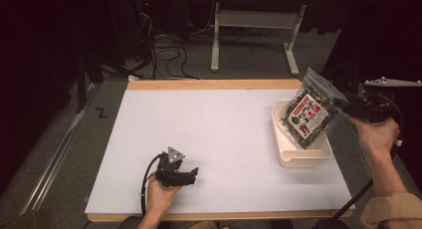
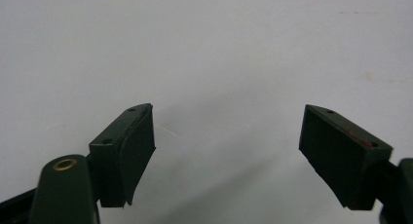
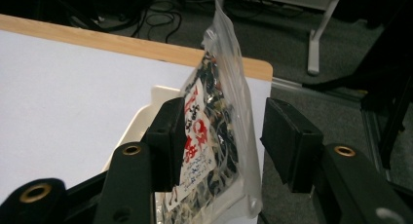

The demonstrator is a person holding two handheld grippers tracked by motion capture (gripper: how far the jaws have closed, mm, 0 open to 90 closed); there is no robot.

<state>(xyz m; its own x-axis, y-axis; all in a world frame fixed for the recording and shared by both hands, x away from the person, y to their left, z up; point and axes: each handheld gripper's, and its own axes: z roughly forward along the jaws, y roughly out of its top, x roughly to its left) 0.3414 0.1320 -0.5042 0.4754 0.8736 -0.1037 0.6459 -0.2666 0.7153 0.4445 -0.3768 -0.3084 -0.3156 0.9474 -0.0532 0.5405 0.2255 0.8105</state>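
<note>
Clear plastic bag [image 3: 214, 131] over the cream tub [image 1: 288, 157]

Right gripper [image 3: 219, 136] has its jaws apart with the bag standing between them, one pad beside its label. Left gripper [image 1: 191, 175] rests low on the white table [image 1: 209, 134], jaws wide apart, holding nothing.

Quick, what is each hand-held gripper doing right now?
Left hand-held gripper: open, nothing between its jaws.
Right hand-held gripper: open, clear snack bag between its jaws, over the white tray.
</note>
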